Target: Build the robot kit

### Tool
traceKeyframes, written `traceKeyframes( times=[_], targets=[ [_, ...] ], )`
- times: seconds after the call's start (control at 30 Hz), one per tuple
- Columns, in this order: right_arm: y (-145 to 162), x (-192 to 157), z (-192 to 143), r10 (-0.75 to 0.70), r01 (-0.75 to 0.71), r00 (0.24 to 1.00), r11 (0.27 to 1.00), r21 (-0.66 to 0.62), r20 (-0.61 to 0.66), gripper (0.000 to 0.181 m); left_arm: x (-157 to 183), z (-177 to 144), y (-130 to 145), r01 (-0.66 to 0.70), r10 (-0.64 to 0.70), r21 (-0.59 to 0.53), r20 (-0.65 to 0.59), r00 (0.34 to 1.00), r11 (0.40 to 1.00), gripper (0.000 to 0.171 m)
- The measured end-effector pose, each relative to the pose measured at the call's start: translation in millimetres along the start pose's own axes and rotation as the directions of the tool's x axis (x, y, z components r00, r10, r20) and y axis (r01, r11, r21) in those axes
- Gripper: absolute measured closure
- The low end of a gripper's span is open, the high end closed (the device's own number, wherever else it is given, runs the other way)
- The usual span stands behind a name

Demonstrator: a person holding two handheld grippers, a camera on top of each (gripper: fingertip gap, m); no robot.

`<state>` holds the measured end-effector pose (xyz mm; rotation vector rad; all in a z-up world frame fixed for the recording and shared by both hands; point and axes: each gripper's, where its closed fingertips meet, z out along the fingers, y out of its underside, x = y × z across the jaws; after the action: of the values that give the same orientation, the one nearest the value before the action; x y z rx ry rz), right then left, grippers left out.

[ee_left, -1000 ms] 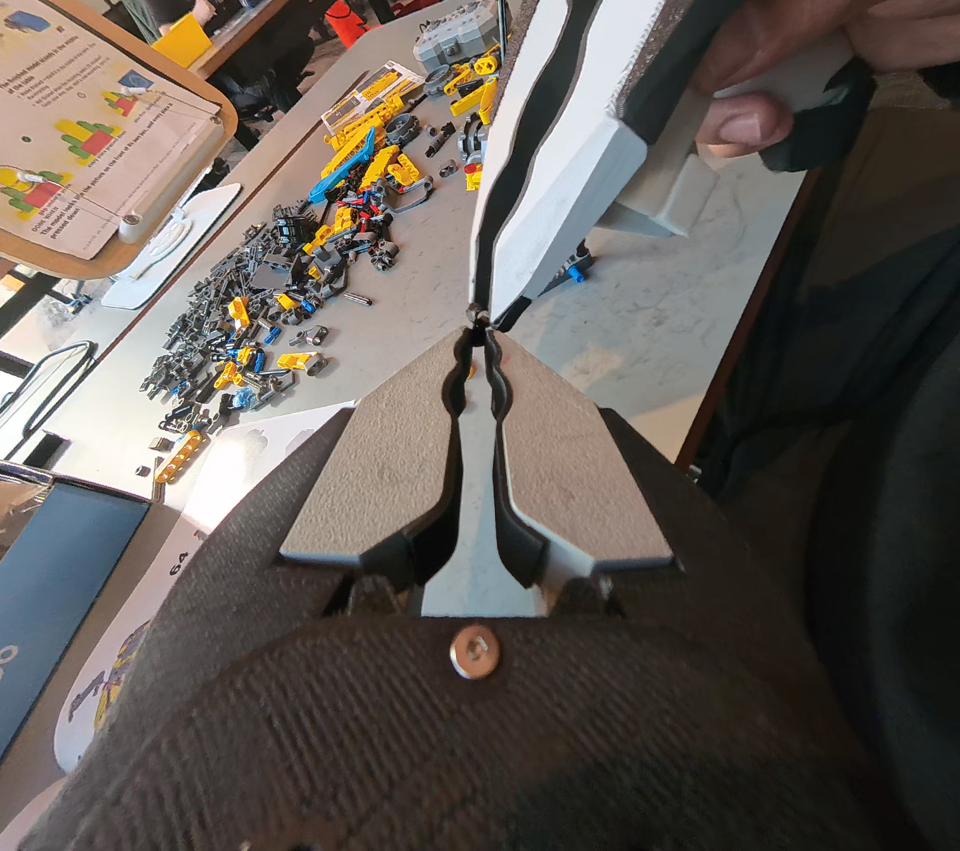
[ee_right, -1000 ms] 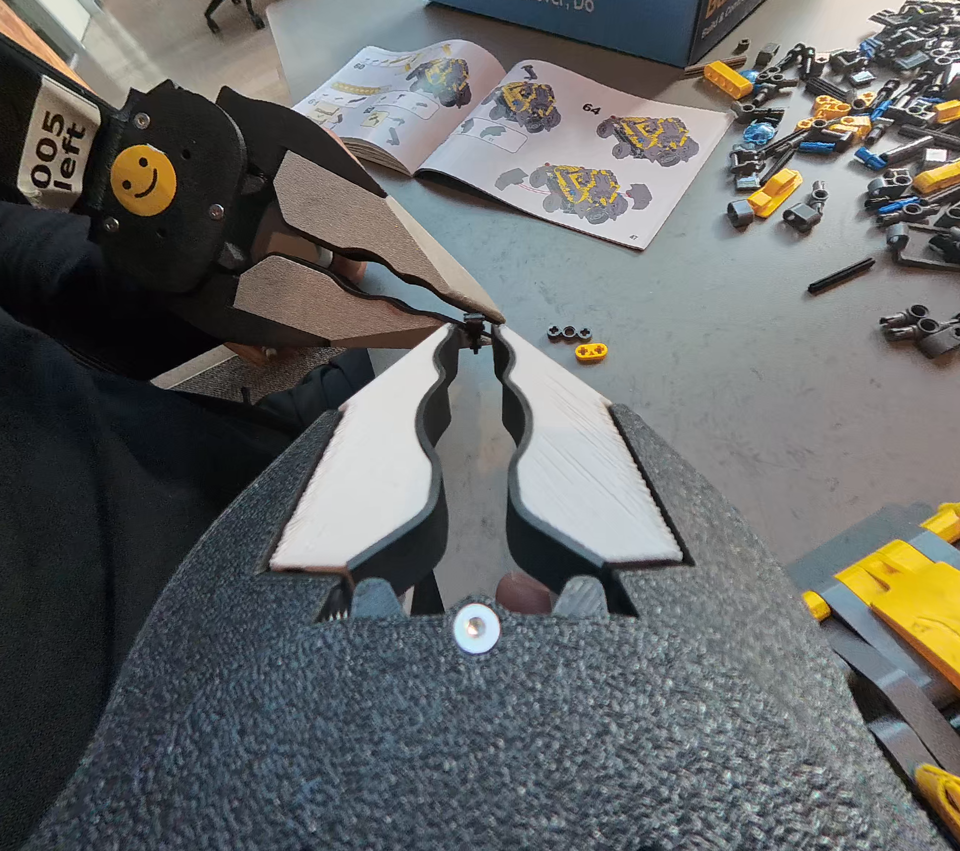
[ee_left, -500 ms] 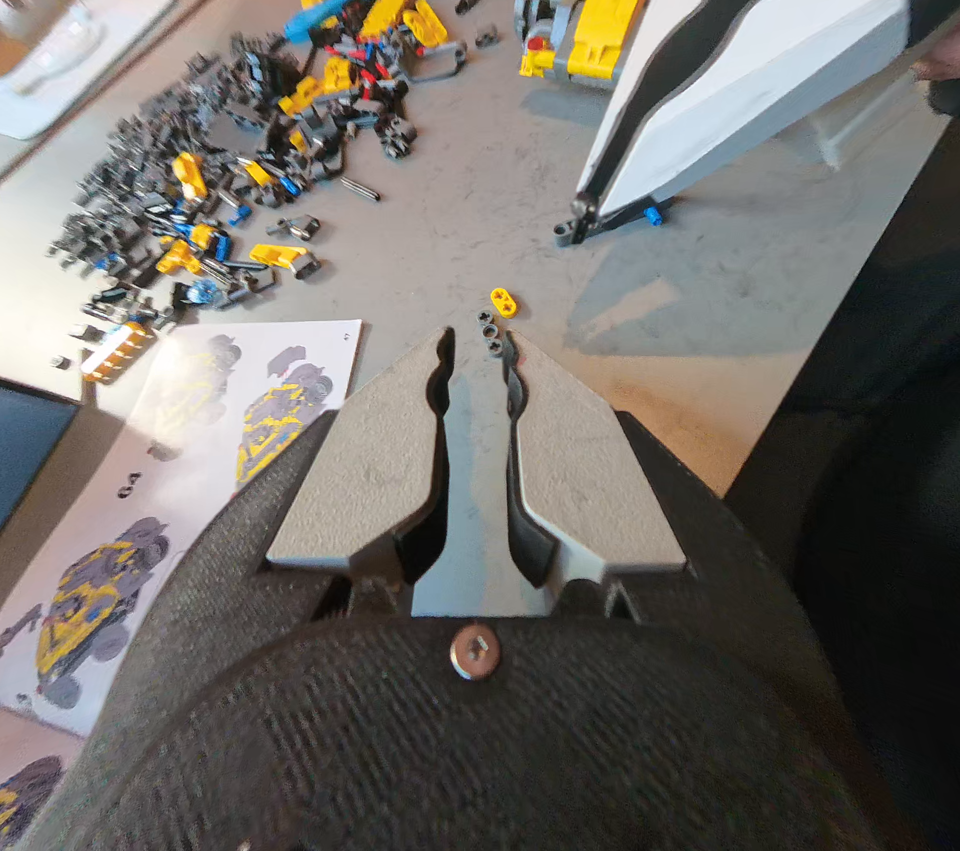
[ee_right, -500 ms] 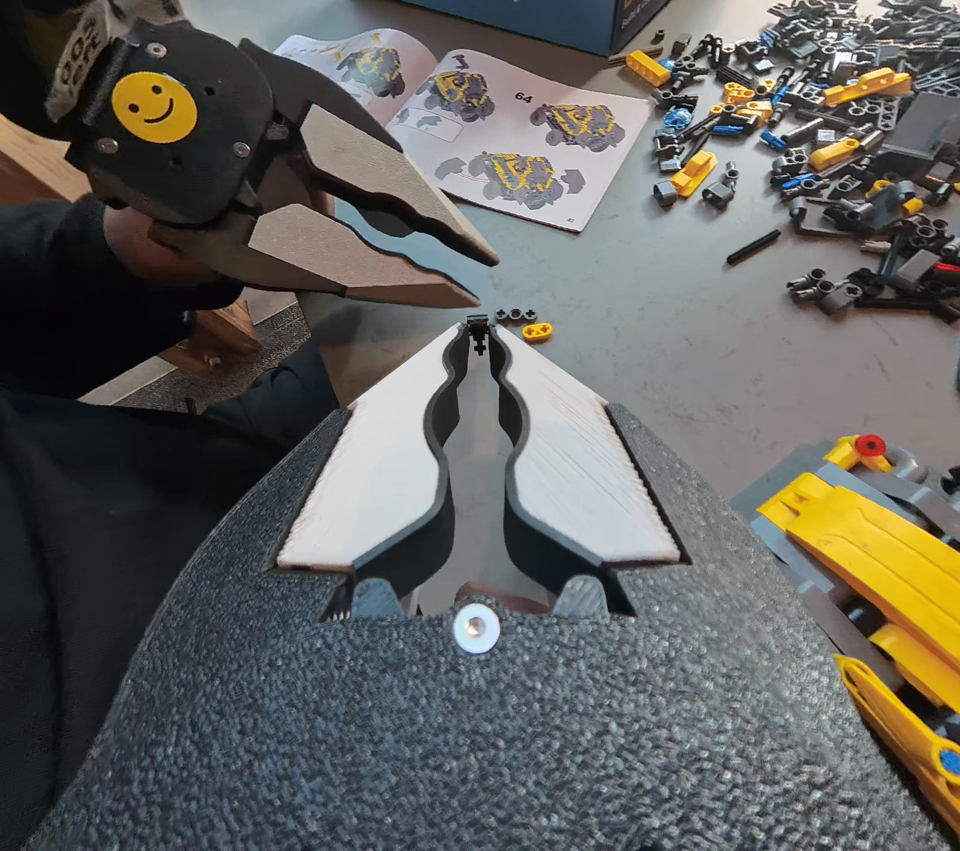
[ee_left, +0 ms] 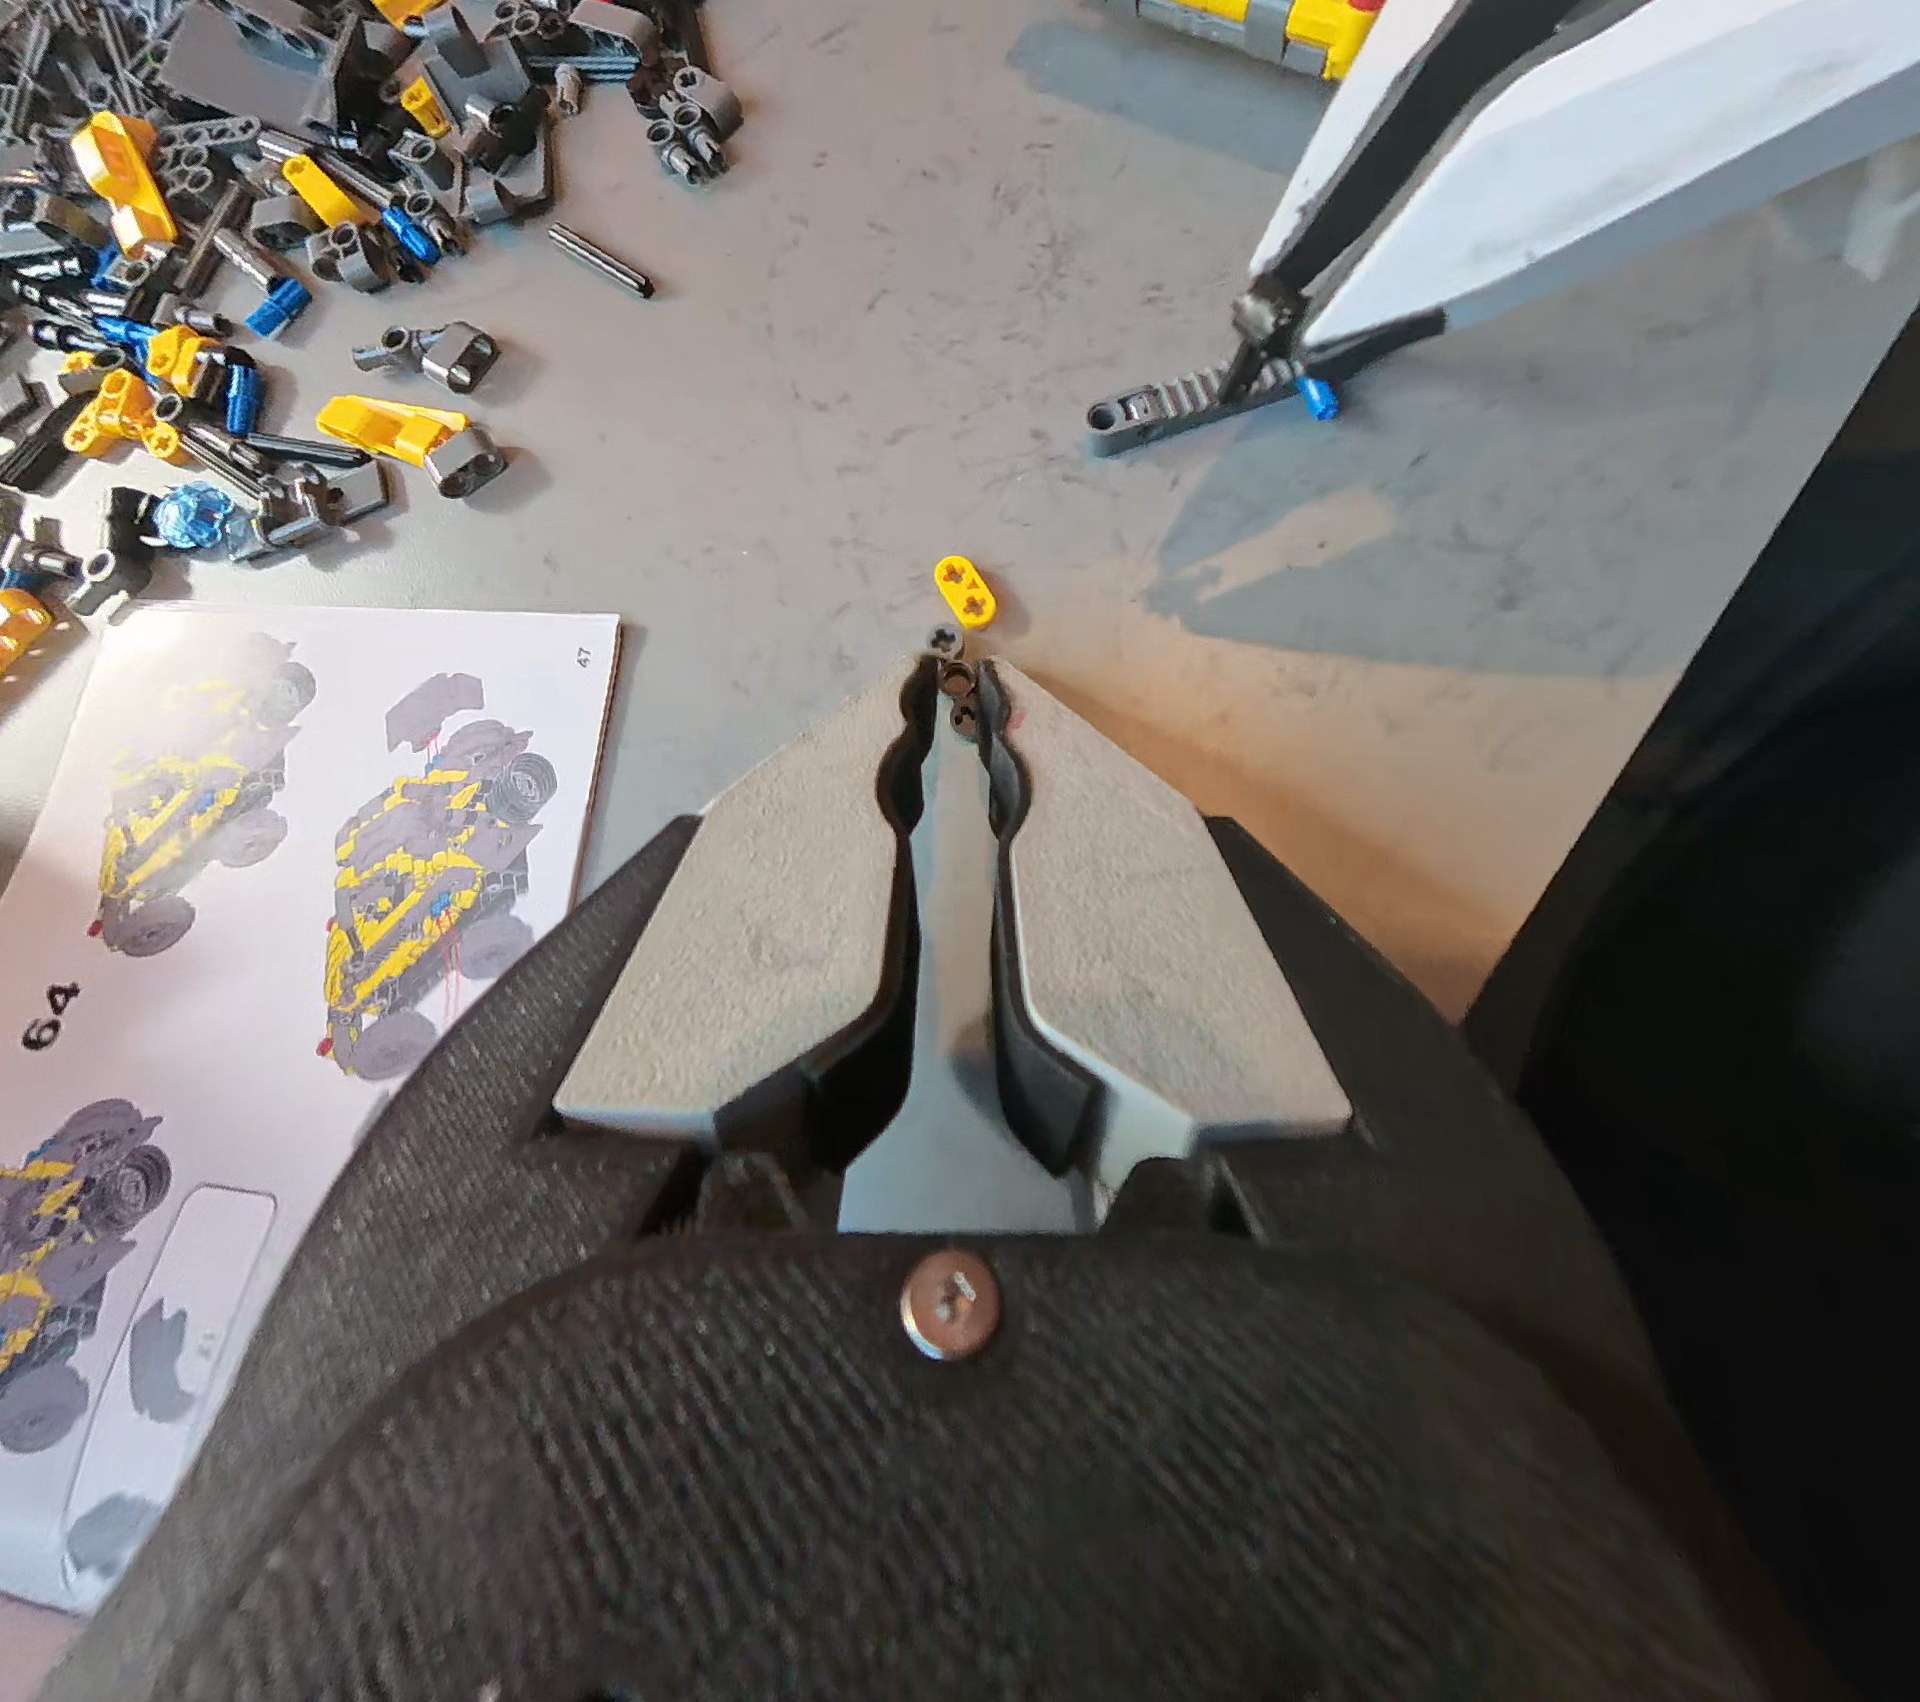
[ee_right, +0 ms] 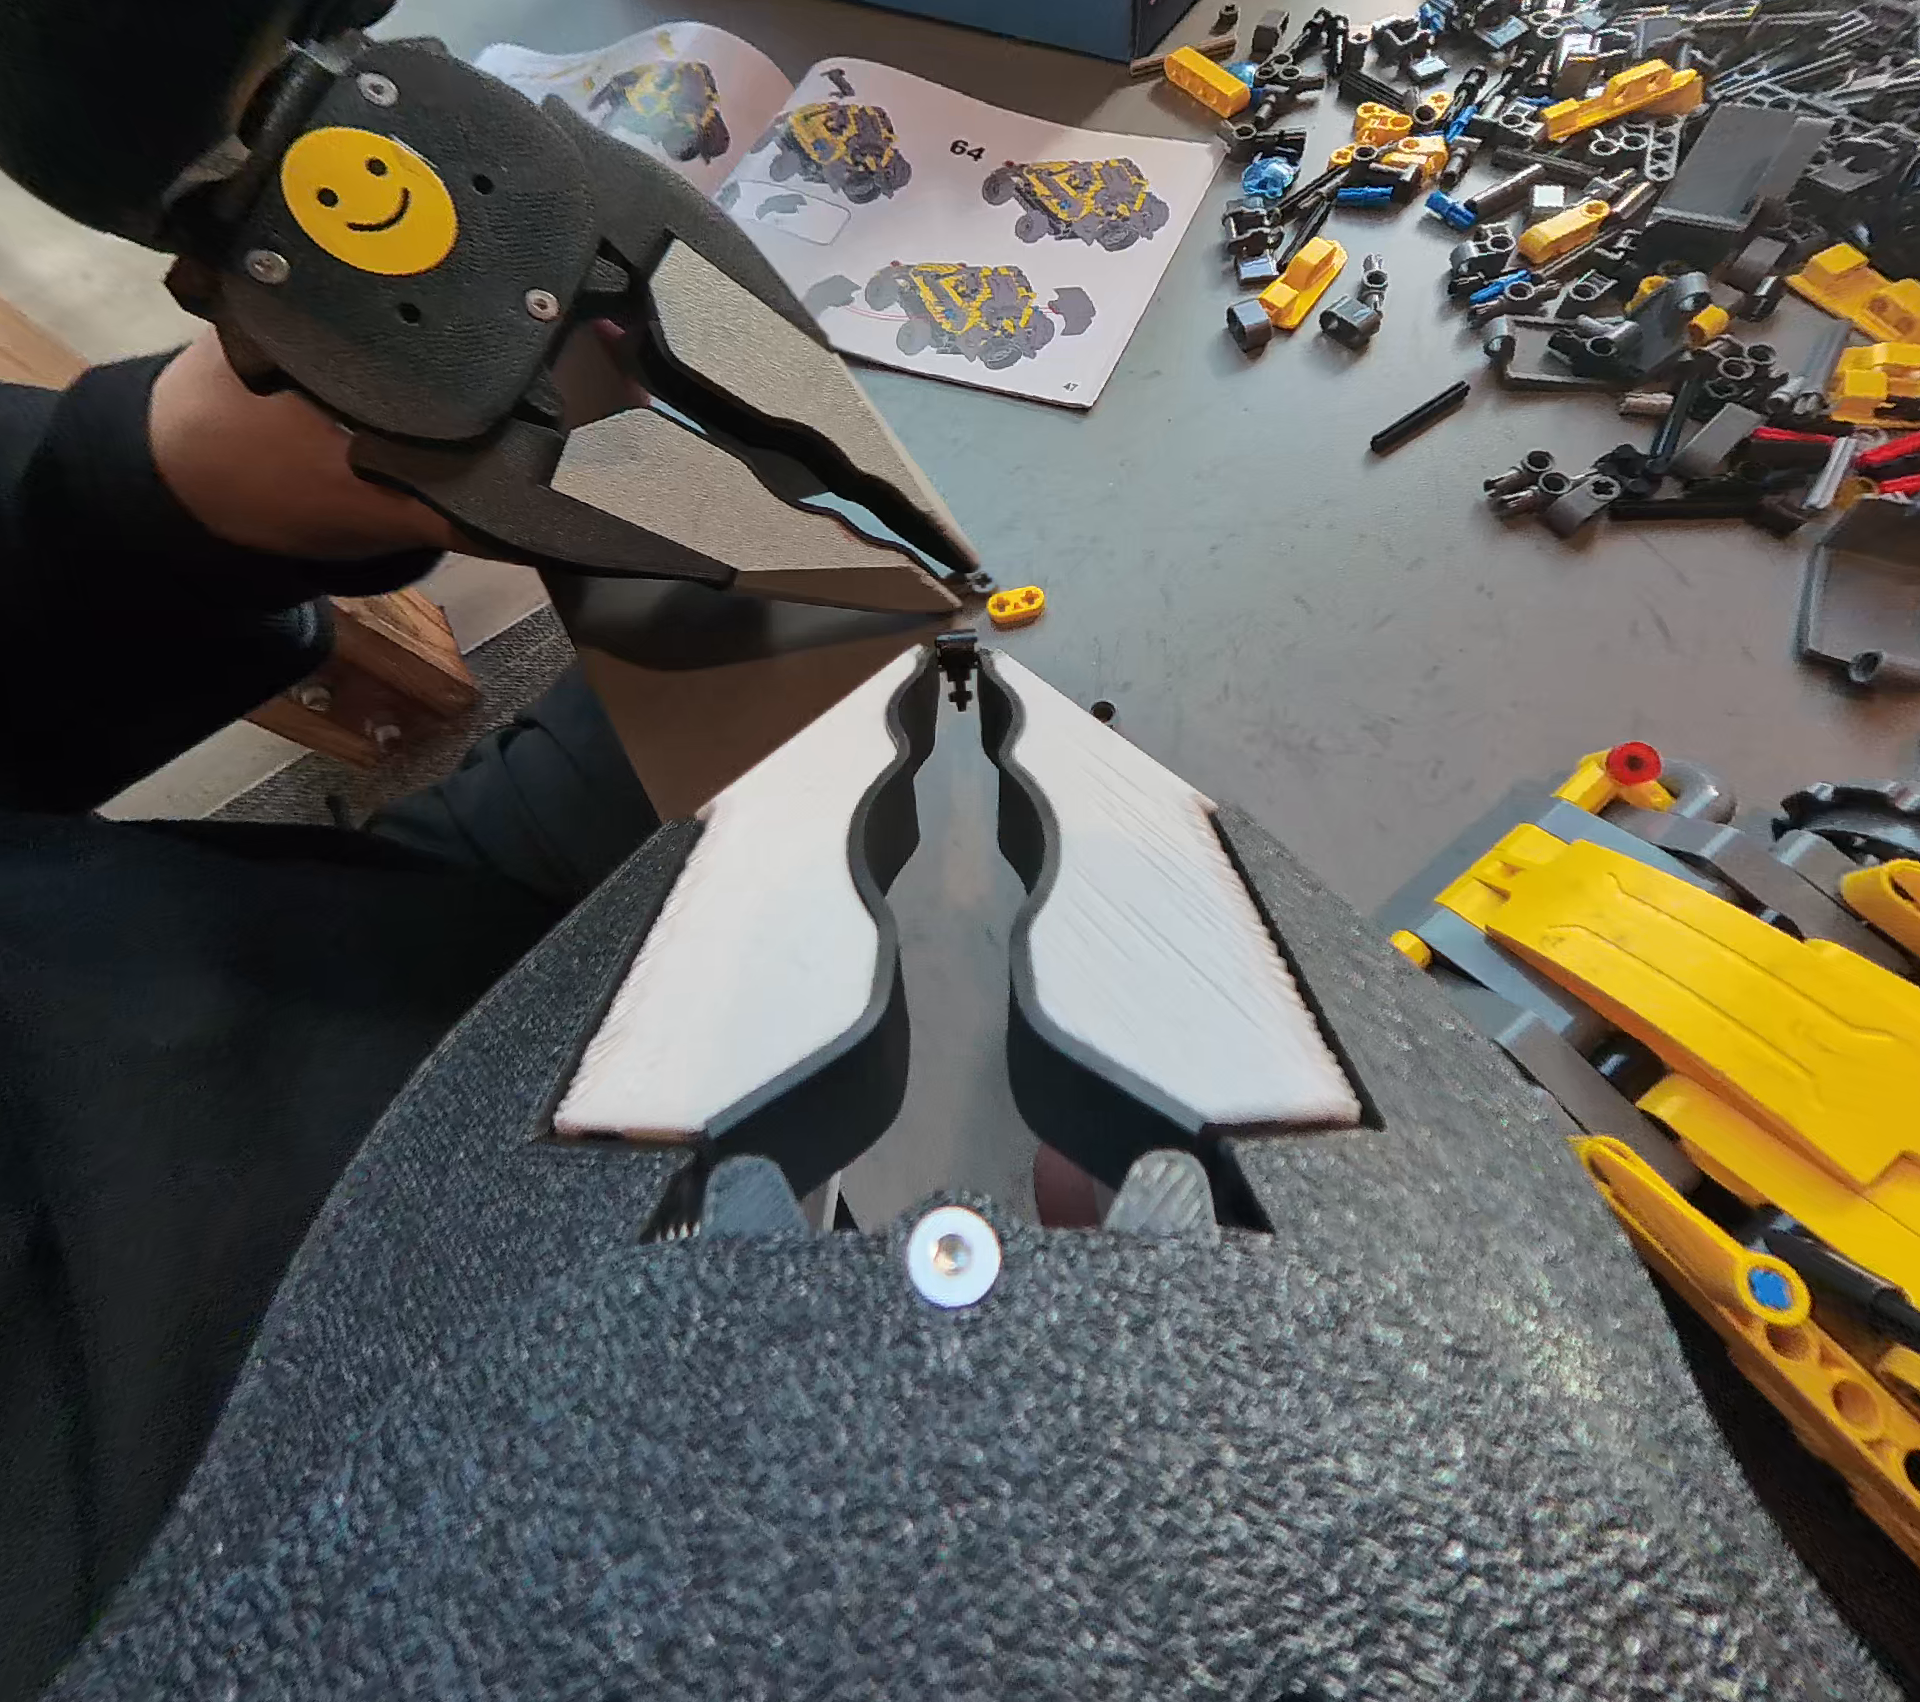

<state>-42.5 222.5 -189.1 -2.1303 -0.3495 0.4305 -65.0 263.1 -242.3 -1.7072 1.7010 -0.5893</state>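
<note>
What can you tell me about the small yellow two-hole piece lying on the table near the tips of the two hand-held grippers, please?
The small yellow piece is a short, flat link with rounded ends, and it looks like glossy plastic. It has two cross-shaped holes side by side. It lies flat on the grey table, apart from the main heap of parts. A small dark three-hole piece lies right beside it; whether they touch is unclear. The left hand-held gripper closes on that dark piece, not on the yellow one.

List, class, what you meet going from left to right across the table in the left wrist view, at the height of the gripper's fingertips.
Open instruction booklet → left gripper, closing on a small dark three-hole piece → small yellow two-hole piece → grey toothed rack piece under the right gripper.
</note>
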Motion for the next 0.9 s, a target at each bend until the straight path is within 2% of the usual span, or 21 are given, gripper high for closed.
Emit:
traceKeyframes(
  times=[0.13, 0.27, 0.43, 0.63, 0.9],
  targets=[
    [3.8, -5.0, 0.2, -0.060, 0.060, 0.998, 0.998, -0.033, -0.010, 0.174, 20.2, -9.2, 5.2, 0.053, -0.053, 0.016, -0.049, 0.997, 0.998, 0.166],
    [9.0, -19.0, 7.9, -0.028, 0.032, 0.998, 0.997, -0.070, 0.052, 0.174, 38.6, -9.8, 2.4, 0.090, -0.086, 0.054, -0.080, 0.993, 0.994, 0.166],
    [15.1, -14.3, 14.6, -0.031, 0.031, 1.000, 0.993, -0.112, 0.004, 0.174, 39.3, -14.7, 6.2, 0.054, -0.052, 0.025, -0.058, 0.997, 0.998, 0.154],
    [17.2, -18.2, 17.5, -0.024, 0.027, 0.999, 0.992, -0.122, 0.021, 0.174, 50.6, -17.4, 7.5, 0.085, -0.079, 0.055, -0.115, 0.990, 0.995, 0.157],
    [22.1, -20.1, 21.1, -0.028, 0.035, 0.999, 0.986, -0.163, 0.043, 0.174, 52.7, -17.4, 6.4, 0.063, -0.054, 0.078, -0.115, 0.992, 0.995, 0.156]
  ],
)
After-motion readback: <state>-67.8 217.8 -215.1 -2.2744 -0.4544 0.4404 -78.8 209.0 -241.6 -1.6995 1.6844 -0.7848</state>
